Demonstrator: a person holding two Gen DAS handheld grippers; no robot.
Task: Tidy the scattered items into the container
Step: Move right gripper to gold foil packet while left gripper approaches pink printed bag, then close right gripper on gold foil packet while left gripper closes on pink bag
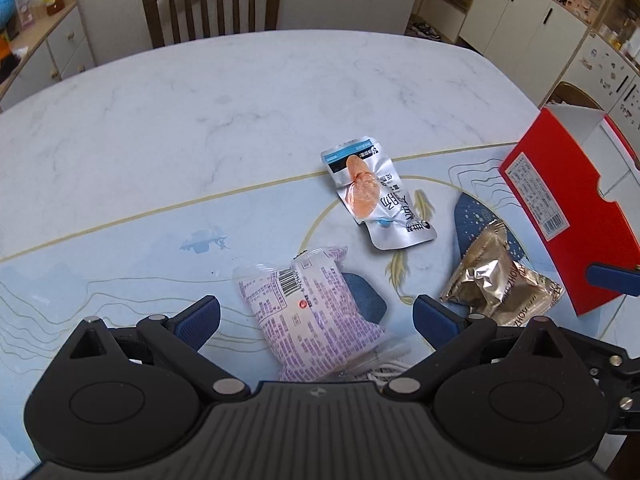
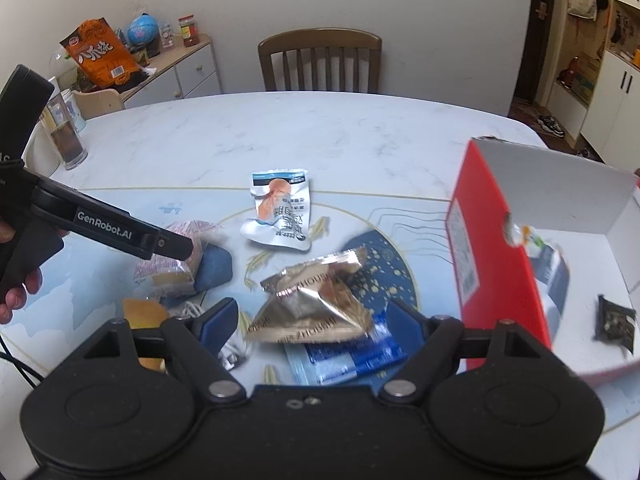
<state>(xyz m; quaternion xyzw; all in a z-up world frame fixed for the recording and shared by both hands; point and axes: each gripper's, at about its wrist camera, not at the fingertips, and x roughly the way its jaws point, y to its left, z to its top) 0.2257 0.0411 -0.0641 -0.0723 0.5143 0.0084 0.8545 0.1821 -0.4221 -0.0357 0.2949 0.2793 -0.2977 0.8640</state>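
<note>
My left gripper [image 1: 316,320] is open, its blue fingers on either side of a purple-printed snack packet [image 1: 312,316] on the table mat. My right gripper [image 2: 310,322] is open around a gold foil packet [image 2: 316,300], which lies over a blue packet [image 2: 348,356]. A silver packet with an orange picture [image 1: 370,192] lies further back; it also shows in the right wrist view [image 2: 280,212]. The red box with a white inside [image 2: 560,224] stands at the right and holds a few packets. The gold packet [image 1: 500,280] and the red box [image 1: 572,208] show in the left wrist view too.
The marble table [image 1: 240,92] has a wooden chair [image 1: 212,0] behind it. A glass [image 2: 66,136] stands at the table's left edge. A white cord [image 2: 192,310] and a bun-like item [image 2: 144,314] lie near the purple packet. A cabinet [image 2: 176,72] with clutter stands at the wall.
</note>
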